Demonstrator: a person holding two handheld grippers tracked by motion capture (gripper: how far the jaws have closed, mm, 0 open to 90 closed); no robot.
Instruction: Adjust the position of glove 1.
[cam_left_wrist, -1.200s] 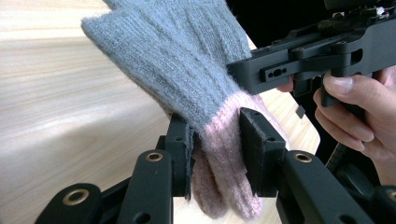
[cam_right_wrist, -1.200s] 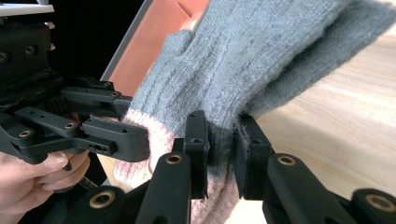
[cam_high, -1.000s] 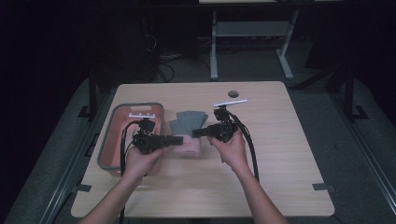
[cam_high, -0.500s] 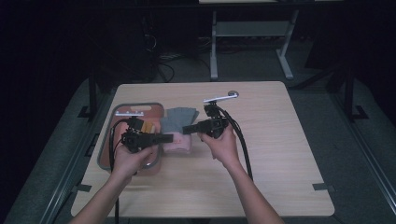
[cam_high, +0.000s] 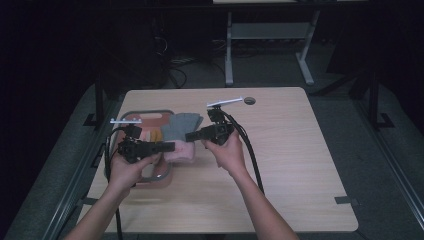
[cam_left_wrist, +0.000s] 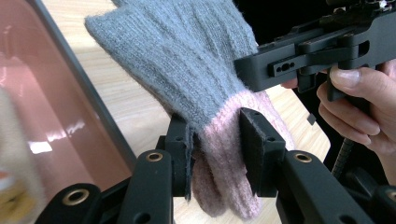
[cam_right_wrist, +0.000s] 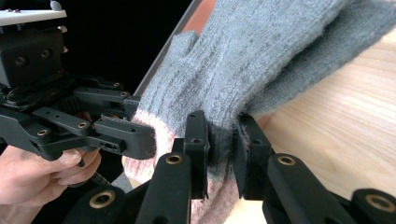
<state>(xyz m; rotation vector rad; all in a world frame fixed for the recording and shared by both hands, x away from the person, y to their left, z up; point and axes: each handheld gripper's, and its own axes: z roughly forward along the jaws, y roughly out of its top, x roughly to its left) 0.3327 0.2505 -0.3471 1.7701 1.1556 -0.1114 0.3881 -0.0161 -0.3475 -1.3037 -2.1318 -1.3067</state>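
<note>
A grey knit glove (cam_high: 181, 125) with a pink cuff hangs between my two grippers, over the right rim of a pink tray (cam_high: 145, 112). My left gripper (cam_high: 172, 146) is shut on the cuff, and in the left gripper view its pads (cam_left_wrist: 252, 140) pinch the glove (cam_left_wrist: 187, 60) where grey meets pink. My right gripper (cam_high: 189, 136) is shut on the same glove from the other side. In the right gripper view it (cam_right_wrist: 222, 135) squeezes grey knit (cam_right_wrist: 261, 56) just above the cuff. The glove's fingers droop away towards the table.
The tray holds pale and yellow items (cam_high: 155, 134) at the table's left. A round cable hole (cam_high: 249, 100) sits near the far edge of the wooden table (cam_high: 300, 165). A white-legged desk frame (cam_high: 270, 30) stands on the dark floor behind.
Both hands have moved left towards the tray and risen slightly, carrying the glove with them. Both grips stay the same.
</note>
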